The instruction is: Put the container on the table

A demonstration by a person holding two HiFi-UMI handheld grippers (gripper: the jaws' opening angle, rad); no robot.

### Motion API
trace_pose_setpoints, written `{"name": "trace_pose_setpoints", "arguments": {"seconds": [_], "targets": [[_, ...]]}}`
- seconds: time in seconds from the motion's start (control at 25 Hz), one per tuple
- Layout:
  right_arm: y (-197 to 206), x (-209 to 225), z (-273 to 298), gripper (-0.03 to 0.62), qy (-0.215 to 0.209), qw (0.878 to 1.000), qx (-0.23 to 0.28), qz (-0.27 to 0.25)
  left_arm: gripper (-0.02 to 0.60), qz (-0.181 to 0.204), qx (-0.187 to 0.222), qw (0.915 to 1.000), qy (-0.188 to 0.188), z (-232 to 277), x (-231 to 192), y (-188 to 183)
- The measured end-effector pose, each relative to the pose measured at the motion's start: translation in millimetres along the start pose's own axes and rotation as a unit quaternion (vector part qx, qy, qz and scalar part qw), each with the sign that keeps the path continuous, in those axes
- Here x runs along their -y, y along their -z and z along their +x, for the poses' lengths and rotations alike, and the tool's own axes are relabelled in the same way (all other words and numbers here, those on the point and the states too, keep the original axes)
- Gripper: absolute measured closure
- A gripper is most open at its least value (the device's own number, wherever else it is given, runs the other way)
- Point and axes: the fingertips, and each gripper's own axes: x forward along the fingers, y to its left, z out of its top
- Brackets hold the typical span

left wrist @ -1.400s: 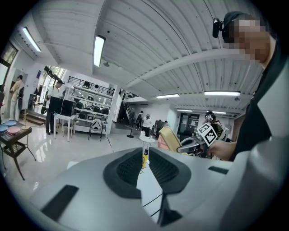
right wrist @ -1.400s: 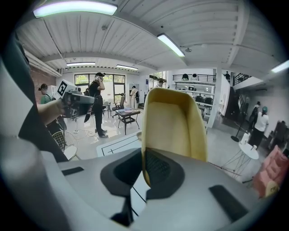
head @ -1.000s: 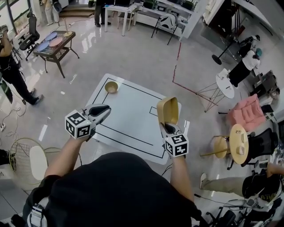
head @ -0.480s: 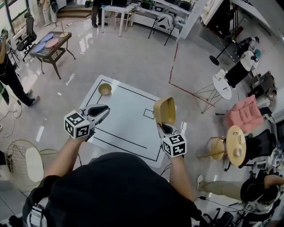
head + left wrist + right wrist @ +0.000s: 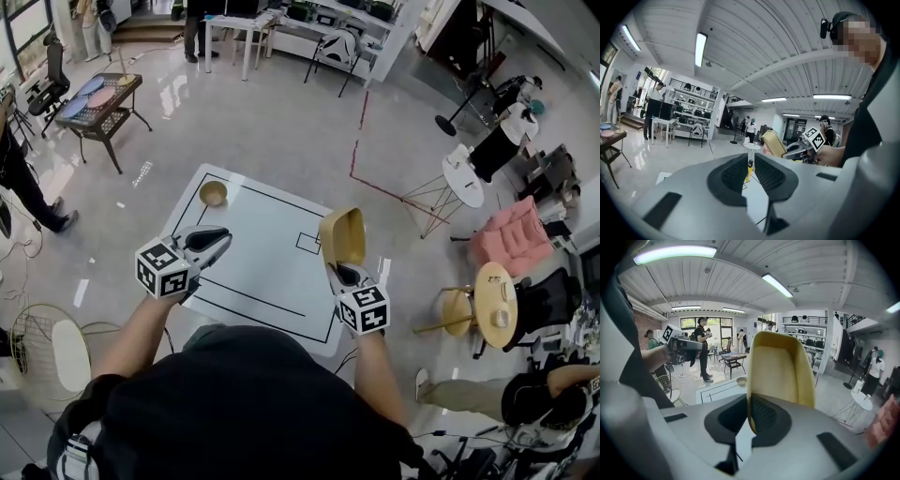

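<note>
A tan, scoop-shaped container [image 5: 343, 234] hangs tilted above the right edge of the white table [image 5: 253, 281], which is marked with black lines. My right gripper [image 5: 341, 272] is shut on the container's lower wall. In the right gripper view the container [image 5: 780, 371] rises straight from between the jaws of my right gripper [image 5: 749, 416]. My left gripper [image 5: 214, 241] hovers over the table's left side, shut and holding nothing. In the left gripper view its jaws [image 5: 750, 171] show only a thin gap, and the container [image 5: 772, 143] appears beyond them to the right.
A small wooden bowl [image 5: 214, 193] sits at the table's far left corner. Round side tables [image 5: 500, 302] and a pink chair [image 5: 511, 236] stand to the right. A wire chair [image 5: 47, 342] is at the near left, and a low table [image 5: 94, 98] stands far left. People stand around the room.
The whole view has drifted a little to the left. Both grippers keep their places over the table, and the right one still holds the container.
</note>
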Motion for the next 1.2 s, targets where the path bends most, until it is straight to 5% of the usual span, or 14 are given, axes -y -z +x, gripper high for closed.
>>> {"name": "trace_pose_setpoints", "arguments": {"seconds": [1.2], "targets": [[-36.2, -4.5, 65.2, 0.583, 0.007, 1.000, -0.016, 0.009, 0.534, -0.015, -0.002, 0.9999, 0.006, -9.0, -80.7, -5.6]]}}
